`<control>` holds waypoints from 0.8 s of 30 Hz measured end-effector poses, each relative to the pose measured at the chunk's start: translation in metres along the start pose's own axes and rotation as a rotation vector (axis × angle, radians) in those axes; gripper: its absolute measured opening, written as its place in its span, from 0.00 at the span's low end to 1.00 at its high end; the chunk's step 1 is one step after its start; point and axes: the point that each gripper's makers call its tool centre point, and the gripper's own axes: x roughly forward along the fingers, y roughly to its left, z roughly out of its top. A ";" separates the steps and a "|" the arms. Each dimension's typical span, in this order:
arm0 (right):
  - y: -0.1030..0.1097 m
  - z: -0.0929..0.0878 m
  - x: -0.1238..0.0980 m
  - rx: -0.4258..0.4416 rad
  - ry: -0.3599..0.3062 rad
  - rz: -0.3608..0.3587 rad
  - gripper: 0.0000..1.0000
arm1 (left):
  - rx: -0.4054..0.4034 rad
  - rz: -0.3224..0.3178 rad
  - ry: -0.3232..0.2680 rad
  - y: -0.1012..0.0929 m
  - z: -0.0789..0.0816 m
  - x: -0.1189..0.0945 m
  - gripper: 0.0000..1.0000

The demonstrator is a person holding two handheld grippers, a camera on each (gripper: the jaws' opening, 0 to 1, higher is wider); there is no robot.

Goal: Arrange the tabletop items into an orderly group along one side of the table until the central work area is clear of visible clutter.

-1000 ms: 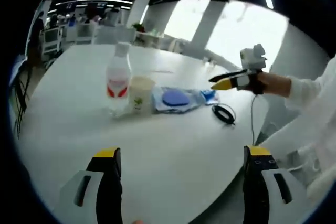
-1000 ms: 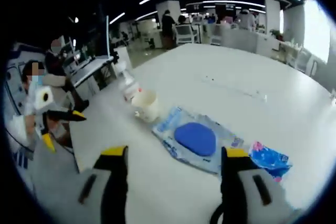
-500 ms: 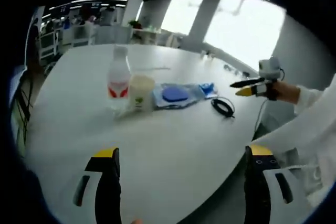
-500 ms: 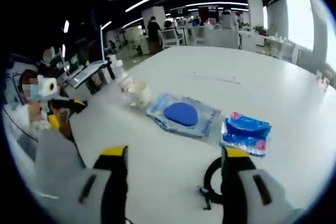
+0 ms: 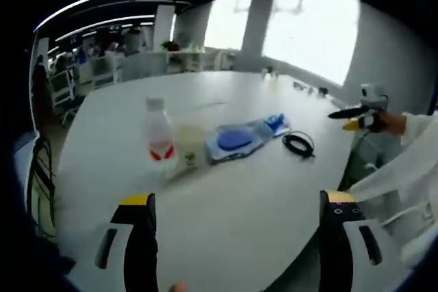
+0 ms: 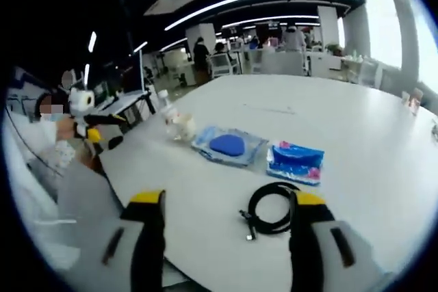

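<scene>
Table (image 5: pixel 226 203): I see it spread across the middle of both views, everything resting on it.
Bottle (image 5: pixel 159 136): left of centre in my left gripper view, cup (image 5: pixel 190 146) touching its right side.
Pouch (image 5: pixel 236 140): just right of the cup.
Packet (image 6: pixel 295 161): right of the pouch in my right gripper view.
Cable (image 6: pixel 268 208): coiled below the packet, nearest my right gripper.

Mid-frame on the white table (image 5: pixel 226 203) stand a bottle (image 5: pixel 159 138) and paper cup (image 5: pixel 189 147), then a blue packet (image 5: pixel 236 140) and black cable (image 5: pixel 298 144). The left gripper (image 5: pixel 236 206) gapes at bottom; the right gripper (image 5: pixel 359 117) hovers at right.
</scene>
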 end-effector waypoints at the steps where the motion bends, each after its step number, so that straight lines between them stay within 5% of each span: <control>1: -0.002 -0.001 -0.003 0.005 -0.001 -0.001 0.73 | -0.005 0.011 -0.001 0.001 0.001 -0.001 0.97; 10: -0.014 -0.018 -0.018 -0.001 0.015 -0.012 0.75 | 0.049 0.049 0.057 0.004 -0.007 -0.003 0.97; 24: -0.023 -0.030 -0.037 0.076 -0.005 -0.134 0.76 | 0.046 0.037 0.052 0.018 0.000 0.001 0.97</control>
